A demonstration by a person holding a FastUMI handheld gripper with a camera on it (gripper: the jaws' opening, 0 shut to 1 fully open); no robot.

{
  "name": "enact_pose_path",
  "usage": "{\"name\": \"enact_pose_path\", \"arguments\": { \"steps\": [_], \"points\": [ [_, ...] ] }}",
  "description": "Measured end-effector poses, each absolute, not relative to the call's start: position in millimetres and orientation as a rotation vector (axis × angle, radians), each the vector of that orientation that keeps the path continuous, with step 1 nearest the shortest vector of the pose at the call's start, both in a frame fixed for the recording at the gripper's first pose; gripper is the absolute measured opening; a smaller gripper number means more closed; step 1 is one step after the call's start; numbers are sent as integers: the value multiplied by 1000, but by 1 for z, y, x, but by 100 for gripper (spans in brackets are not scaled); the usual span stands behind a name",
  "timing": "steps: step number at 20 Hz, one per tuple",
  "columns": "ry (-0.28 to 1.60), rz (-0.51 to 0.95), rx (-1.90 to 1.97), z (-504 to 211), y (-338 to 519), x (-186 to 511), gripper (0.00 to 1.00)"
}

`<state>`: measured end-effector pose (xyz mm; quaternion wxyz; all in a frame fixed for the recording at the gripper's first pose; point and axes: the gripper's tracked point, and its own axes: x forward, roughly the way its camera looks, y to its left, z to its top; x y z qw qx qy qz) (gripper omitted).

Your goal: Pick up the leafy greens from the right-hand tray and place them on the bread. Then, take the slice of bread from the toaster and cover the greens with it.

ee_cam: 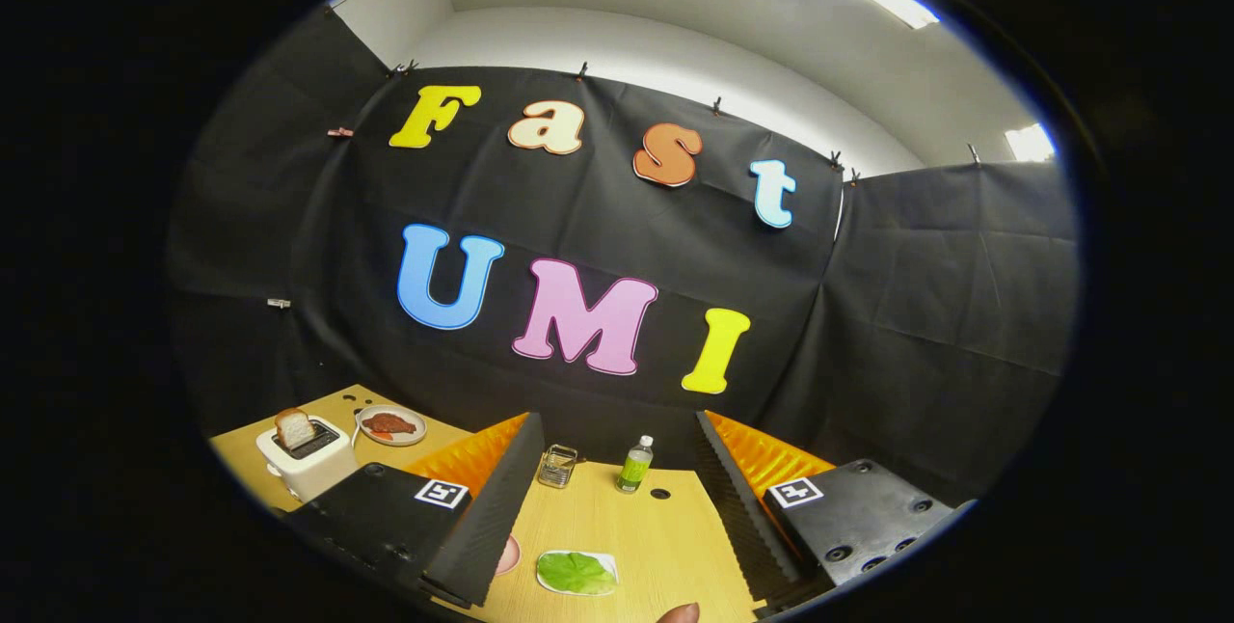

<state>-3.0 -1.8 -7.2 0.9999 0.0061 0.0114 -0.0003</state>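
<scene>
Pale wooden tabletop (665,531) runs forward under a hand-held gripper (617,507), seen from the camera riding on it. The two fingers (496,507) stand wide apart with nothing between their pads, tilted above the table rather than resting on it.

Between the fingers and close in lies a leafy green (576,572), flat on a small white tray (607,565). Just beside the tray, half hidden by the left finger, is a sliver of a pinkish round thing (508,555); it cannot be identified. Beyond the fingers, near the black booth wall, stand a small clear wire-framed holder (557,466) and a green bottle with a white cap (634,465). Further left, past the left finger, a white toaster (307,456) holds an upright slice of bread (294,428). Next to it sits a plate (364,422) with something reddish-brown on it (389,425), perhaps the base bread with a topping, though it is too small to tell.

The step in hand looks like the first one: picking up the greens. To do it well, the gripper probably needs to tip down and come lower so the leaf sits squarely between the pads. The leaf is thin and flat, so the tips likely have to reach right to the tray surface and close gently on a raised edge or fold. Closing too hard or too high could slide the tray or miss the leaf. Lift straight up before carrying it left towards the plate, keeping clear of the toaster.
</scene>
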Motion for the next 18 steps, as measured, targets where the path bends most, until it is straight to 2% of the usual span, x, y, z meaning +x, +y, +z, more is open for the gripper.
{"name": "enact_pose_path", "arguments": {
  "steps": [12,18],
  "points": [
    [40,10,19,-18,-7,0,97],
    [178,111,-3,-73,-2,16,97]
  ]
}}
